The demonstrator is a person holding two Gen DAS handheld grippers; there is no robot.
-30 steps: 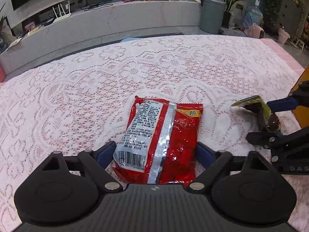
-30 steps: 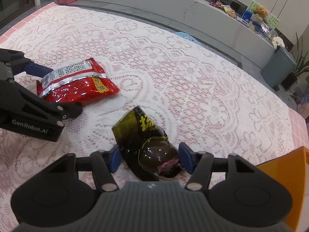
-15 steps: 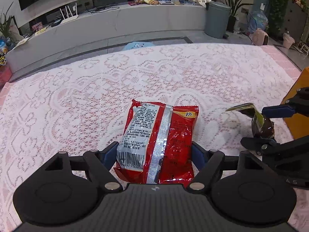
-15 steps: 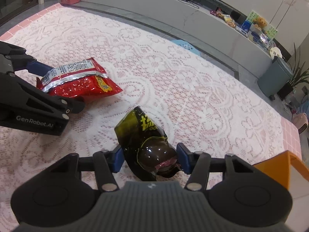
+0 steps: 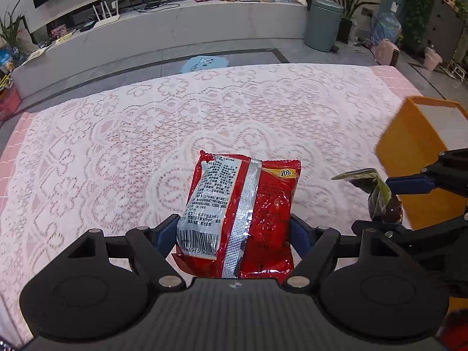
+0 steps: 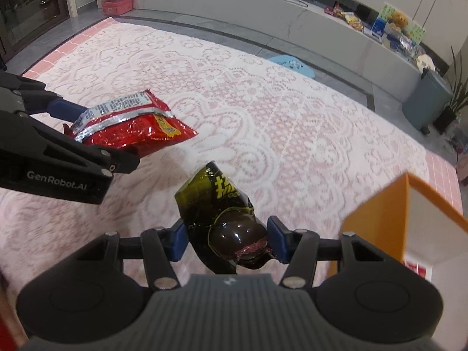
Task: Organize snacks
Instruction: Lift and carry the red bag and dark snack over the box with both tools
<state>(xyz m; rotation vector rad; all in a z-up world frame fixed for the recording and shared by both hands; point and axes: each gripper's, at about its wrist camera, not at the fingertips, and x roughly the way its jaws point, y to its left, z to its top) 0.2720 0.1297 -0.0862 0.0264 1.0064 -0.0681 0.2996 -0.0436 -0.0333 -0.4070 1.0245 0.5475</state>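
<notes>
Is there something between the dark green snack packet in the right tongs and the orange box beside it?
Nothing visible. The dark green snack packet is held in the right tongs, above the lace tablecloth, and the orange box stands just to their right with clear space between.

Each camera rides just behind its own gripper's fingers, looking steeply down and forward across the lace-covered table (image 5: 146, 134) toward its far edge — close above the cloth. Both views share the table's middle, the orange box (image 6: 377, 228) at its right edge — and each other's gripper.
</notes>
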